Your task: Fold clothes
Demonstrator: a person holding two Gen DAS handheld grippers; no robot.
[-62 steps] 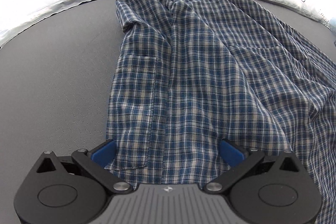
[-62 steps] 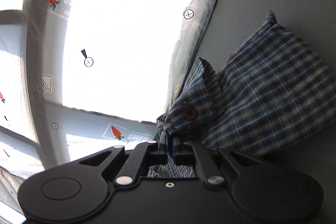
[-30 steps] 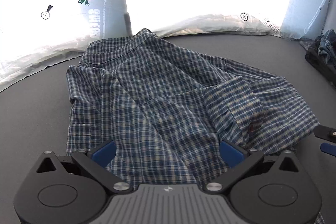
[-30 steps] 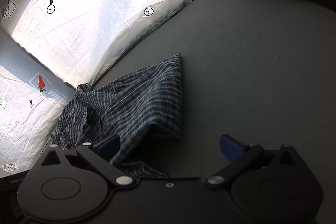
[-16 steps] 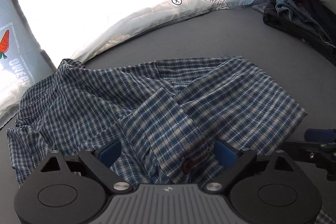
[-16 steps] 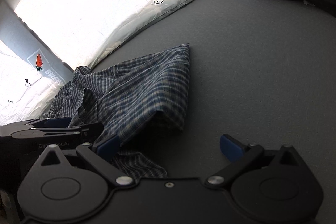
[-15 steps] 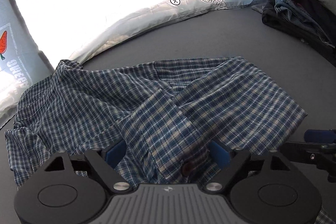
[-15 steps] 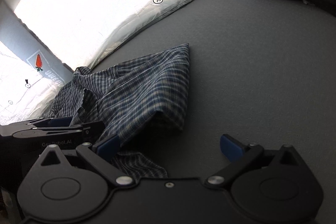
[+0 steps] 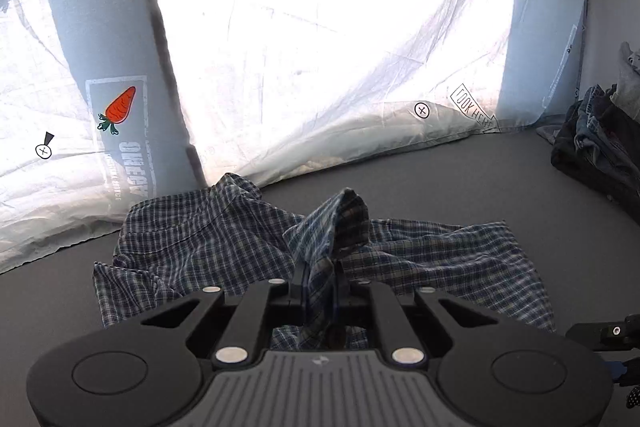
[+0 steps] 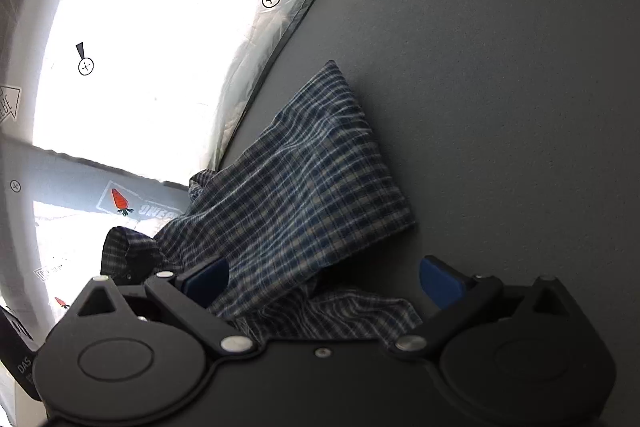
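A blue and white plaid shirt lies spread and rumpled on the grey surface. One sleeve rises from it in a peak, its end pinched between the jaws of my left gripper, which are closing on the cloth. In the right wrist view the shirt shows a folded flap, and a loose hem lies between the blue pads of my right gripper, which stands open and does not press on it. A tip of the right gripper shows at the left wrist view's right edge.
A heap of dark clothes sits at the far right. A backlit white sheet with printed marks and a carrot logo rises behind the shirt. Bare grey surface stretches to the right of the shirt.
The left jaws have gone from wide open to pinching the sleeve's cuffed end, which now stands lifted off the shirt. The right gripper has rolled in place and stays open.
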